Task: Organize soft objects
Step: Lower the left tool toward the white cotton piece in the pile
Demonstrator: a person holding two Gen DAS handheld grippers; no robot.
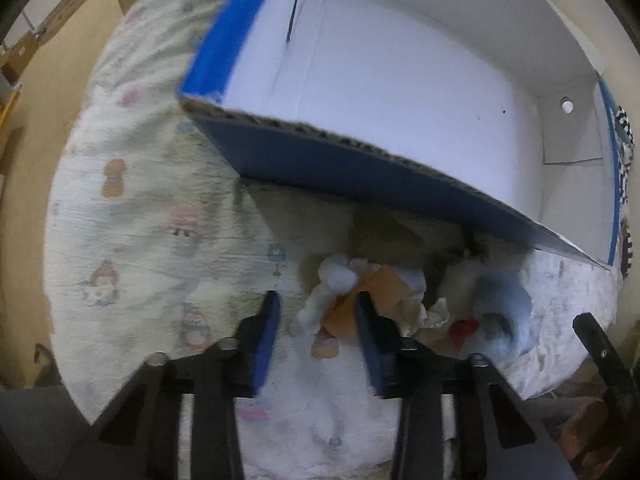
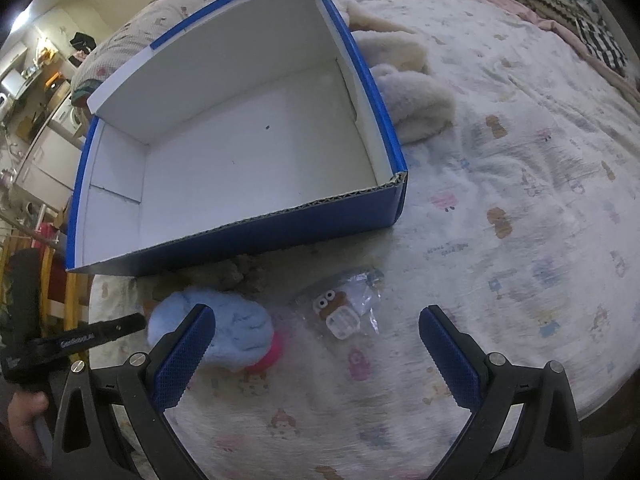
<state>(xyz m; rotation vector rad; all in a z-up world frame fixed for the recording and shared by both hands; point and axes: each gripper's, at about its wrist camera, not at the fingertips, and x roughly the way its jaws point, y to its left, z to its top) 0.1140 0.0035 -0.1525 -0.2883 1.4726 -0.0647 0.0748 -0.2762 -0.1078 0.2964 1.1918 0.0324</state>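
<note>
An empty blue cardboard box (image 2: 394,204) with a white inside (image 1: 400,80) sits on the bed. In front of it lie a light blue fluffy toy (image 2: 236,328) with a pink part, also in the left wrist view (image 1: 500,312), and a small bagged toy with eyes (image 2: 340,312). In the left wrist view an orange and white soft bundle (image 1: 360,292) lies at my left gripper (image 1: 318,308), which is open, its right finger touching the bundle. My right gripper (image 2: 316,332) is open wide and empty, its left finger over the blue toy.
The bed has a white printed quilt (image 2: 520,200). A cream fleece blanket (image 2: 416,96) lies right of the box. Checkered and pink bedding (image 2: 592,32) lies far right. The bed's left edge (image 2: 92,300) drops to a room with furniture. The left gripper's body (image 2: 80,336) shows at left.
</note>
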